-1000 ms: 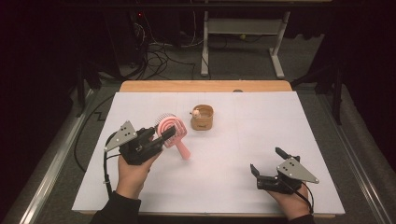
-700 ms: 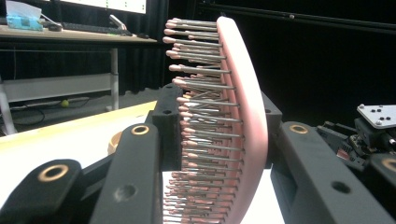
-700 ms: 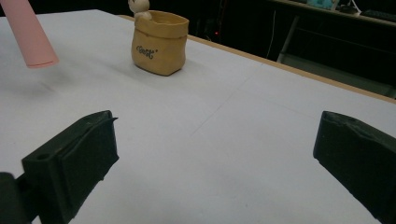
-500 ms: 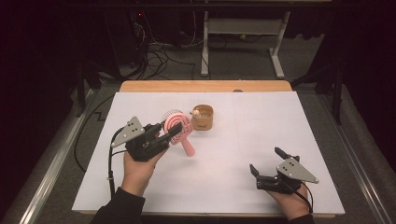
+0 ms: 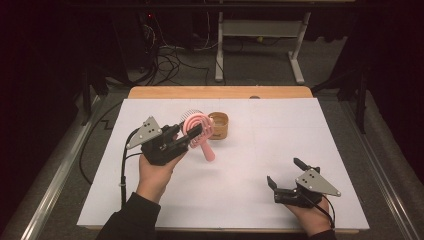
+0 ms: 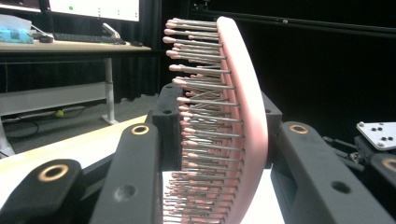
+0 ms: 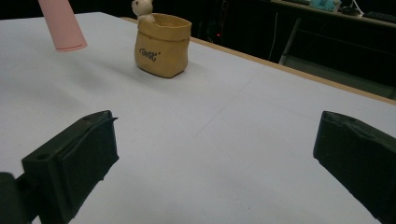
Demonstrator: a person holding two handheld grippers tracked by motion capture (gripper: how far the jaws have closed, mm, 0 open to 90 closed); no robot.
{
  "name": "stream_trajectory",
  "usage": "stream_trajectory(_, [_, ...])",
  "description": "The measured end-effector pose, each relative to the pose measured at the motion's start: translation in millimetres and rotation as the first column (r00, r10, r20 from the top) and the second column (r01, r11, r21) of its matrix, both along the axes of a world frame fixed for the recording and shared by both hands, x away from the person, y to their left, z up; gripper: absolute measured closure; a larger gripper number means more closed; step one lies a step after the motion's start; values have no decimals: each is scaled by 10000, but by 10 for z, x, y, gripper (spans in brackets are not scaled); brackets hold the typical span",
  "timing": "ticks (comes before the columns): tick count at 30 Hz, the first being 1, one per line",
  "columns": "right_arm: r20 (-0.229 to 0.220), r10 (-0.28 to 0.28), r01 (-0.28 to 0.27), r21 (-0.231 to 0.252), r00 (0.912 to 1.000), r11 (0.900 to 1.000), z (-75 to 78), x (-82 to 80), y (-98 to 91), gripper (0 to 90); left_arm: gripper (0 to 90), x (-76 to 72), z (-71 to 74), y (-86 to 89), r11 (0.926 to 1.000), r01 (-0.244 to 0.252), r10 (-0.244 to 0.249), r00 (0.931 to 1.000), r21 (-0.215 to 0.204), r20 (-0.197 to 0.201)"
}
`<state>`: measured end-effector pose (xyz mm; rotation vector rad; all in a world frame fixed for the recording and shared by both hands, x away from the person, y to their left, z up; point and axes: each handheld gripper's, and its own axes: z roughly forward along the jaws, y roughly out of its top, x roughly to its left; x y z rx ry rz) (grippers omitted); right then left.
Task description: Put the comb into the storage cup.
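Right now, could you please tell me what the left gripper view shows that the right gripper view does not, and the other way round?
The left gripper view alone shows the pink plastic hairbrush's metal bristles, clamped between the left gripper's black jaws. The right gripper view alone shows the small tan pot with a bear figure standing on the white table, and the right gripper with its jaws wide apart and nothing between them. Both show the hairbrush: the right gripper view catches its pink handle end hanging above the table.
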<state>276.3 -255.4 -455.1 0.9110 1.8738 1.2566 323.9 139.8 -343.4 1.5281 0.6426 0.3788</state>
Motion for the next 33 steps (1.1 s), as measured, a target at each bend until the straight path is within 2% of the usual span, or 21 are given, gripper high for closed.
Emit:
stream_trajectory(17, [30, -23, 22, 114, 10000, 9999, 12, -4, -19, 3, 635, 144, 102, -91, 10000, -45, 46, 9999, -22, 91])
stream_trajectory(21, [52, -17, 16, 94, 10000, 10000, 16, -4, -18, 3, 635, 195, 133, -104, 10000, -66, 66, 9999, -36, 105])
stream_trajectory(25, [120, 2, -3, 92, 9999, 10000, 26, -7, -9, 3, 635, 261, 161, -125, 9997, -51, 53, 10000, -227, 77])
stream_trajectory(27, [143, 13, -15, 114, 9999, 9999, 31, -11, -7, 3, 635, 289, 176, -149, 9998, -74, 76, 9999, -170, 98])
stream_trajectory(33, [136, 22, -23, 130, 9999, 9999, 26, -15, -12, 3, 635, 370, 272, -218, 9998, -122, 126, 9996, -145, 238])
